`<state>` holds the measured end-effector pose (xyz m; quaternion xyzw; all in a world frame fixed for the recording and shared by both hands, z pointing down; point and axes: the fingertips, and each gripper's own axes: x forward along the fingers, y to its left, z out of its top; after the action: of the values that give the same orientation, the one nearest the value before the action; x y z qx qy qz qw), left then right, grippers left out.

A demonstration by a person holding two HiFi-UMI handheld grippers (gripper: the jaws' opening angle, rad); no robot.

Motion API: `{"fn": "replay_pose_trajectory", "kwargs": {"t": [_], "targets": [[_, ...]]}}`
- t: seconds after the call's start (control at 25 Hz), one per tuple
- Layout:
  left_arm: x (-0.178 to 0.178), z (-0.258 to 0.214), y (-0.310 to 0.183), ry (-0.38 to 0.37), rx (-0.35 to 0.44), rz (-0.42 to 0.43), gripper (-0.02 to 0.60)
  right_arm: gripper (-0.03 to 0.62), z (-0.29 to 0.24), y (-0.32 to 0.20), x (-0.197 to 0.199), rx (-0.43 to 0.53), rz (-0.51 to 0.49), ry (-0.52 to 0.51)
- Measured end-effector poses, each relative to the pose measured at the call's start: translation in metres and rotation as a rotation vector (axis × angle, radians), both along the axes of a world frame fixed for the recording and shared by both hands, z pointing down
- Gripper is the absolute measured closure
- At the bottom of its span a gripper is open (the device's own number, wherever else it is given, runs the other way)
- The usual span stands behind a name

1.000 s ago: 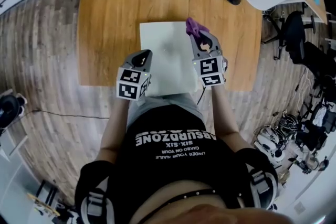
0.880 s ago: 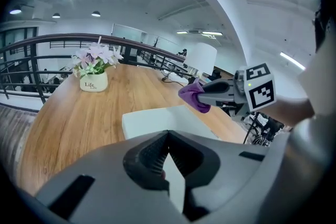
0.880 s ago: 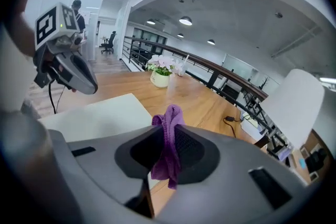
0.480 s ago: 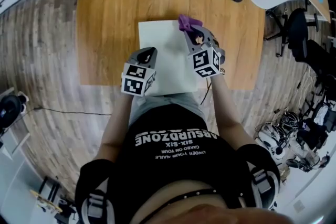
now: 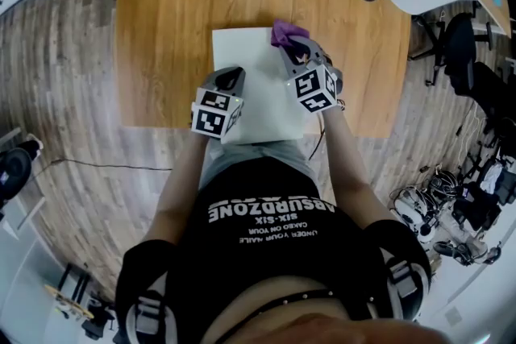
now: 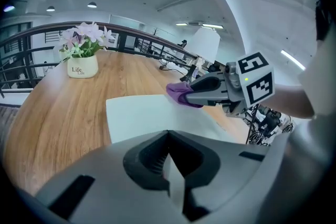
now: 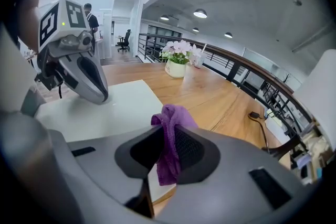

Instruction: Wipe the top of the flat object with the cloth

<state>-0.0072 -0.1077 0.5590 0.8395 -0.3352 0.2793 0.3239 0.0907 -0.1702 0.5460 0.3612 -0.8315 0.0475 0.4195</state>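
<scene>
Purple cloth (image 5: pixel 284 31) clamped in R gripper (image 5: pixel 290 51) jaws, flat object (image 5: pixel 250 64)'s far edge; L gripper (image 5: pixel 234 77) jaws together.

Head view looks steeply down — low gripper views share the table (image 5: pixel 161 36).

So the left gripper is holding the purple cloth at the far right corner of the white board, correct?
Not the left: the right gripper holds the purple cloth at the far right corner of the white board. The right gripper view shows it pinched between that gripper's jaws.
</scene>
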Motion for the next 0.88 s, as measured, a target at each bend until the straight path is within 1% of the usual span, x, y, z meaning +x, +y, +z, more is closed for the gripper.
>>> {"fn": "replay_pose_trajectory", "kwargs": {"t": [0.16,0.36,0.44,0.72,0.88], "targets": [[0.0,0.001,-0.002,-0.002,0.002,-0.001,0.565,0.519,0.003,-0.001,-0.001,-0.014,0.025,-0.017],[0.006,0.007,0.005,-0.047,0.013,0.059,0.565,0.519,0.004,0.001,0.001,-0.02,0.034,-0.026],[0.008,0.008,0.007,-0.053,0.018,0.069,0.565,0.519,0.003,0.002,0.003,-0.022,0.034,-0.03],[0.007,0.01,0.009,-0.06,0.038,0.081,0.565,0.519,0.004,0.005,0.001,-0.015,0.04,-0.038],[0.007,0.009,0.01,-0.053,0.04,0.072,0.565,0.519,0.004,0.009,0.002,-0.02,0.04,-0.041]]}}
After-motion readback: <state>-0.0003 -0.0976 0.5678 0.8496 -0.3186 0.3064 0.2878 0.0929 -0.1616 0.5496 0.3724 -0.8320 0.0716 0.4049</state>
